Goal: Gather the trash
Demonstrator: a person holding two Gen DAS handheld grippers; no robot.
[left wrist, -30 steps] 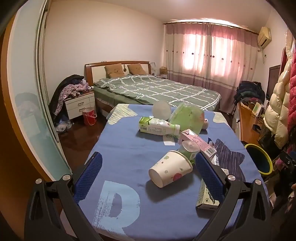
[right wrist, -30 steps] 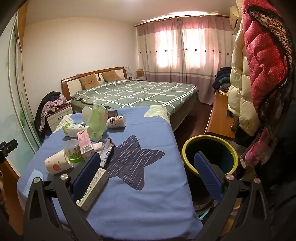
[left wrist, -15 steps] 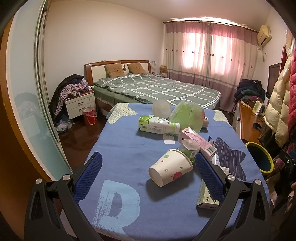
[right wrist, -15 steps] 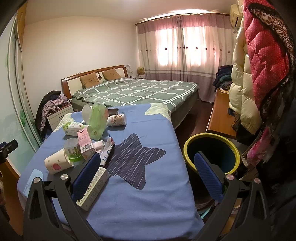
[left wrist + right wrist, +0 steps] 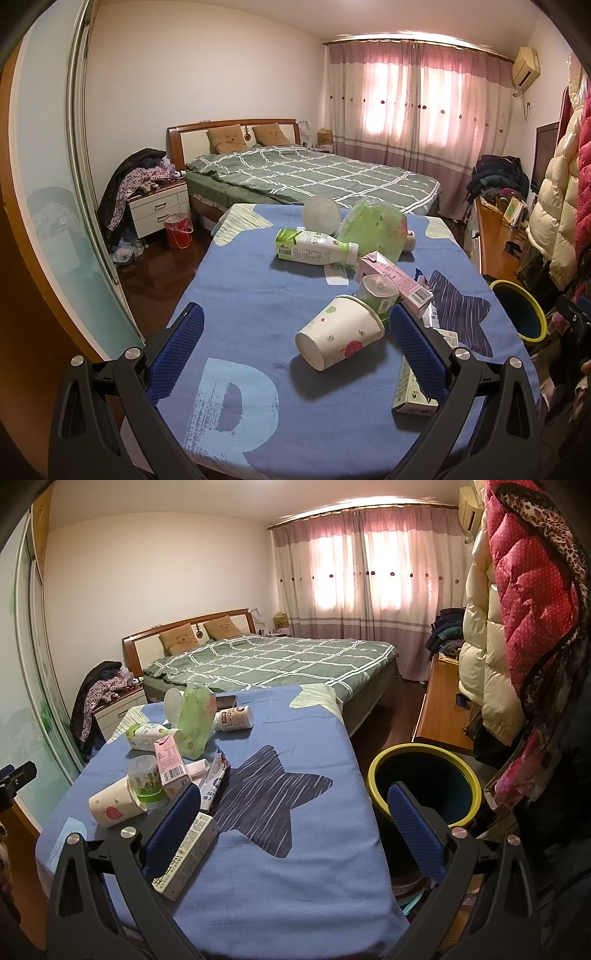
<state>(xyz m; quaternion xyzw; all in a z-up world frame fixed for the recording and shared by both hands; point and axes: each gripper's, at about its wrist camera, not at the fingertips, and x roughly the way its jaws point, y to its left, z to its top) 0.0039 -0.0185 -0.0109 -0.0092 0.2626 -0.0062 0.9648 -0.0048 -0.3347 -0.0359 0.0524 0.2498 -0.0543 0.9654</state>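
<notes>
Trash lies on a table with a blue cloth (image 5: 240, 295). A white paper cup (image 5: 340, 336) lies on its side, also in the right wrist view (image 5: 112, 806). Beside it are a clear plastic cup (image 5: 376, 293), a pink carton (image 5: 395, 278), a white and green bottle (image 5: 314, 251), a green bag (image 5: 373, 232) and a long box (image 5: 188, 853). A yellow-rimmed bin (image 5: 424, 781) stands right of the table. My left gripper (image 5: 295, 339) is open above the near table edge, with the paper cup between its fingers' line. My right gripper (image 5: 293, 823) is open and empty.
A white tub (image 5: 234, 718) and a dark phone (image 5: 226, 701) lie at the table's far side. A green bed (image 5: 314, 177) stands behind, a wooden bench (image 5: 439, 709) and hanging coats (image 5: 517, 609) at right, a red bucket (image 5: 178, 230) and nightstand (image 5: 159, 206) at left.
Both views have shifted only slightly. No object on the table has moved and both grippers stay open.
</notes>
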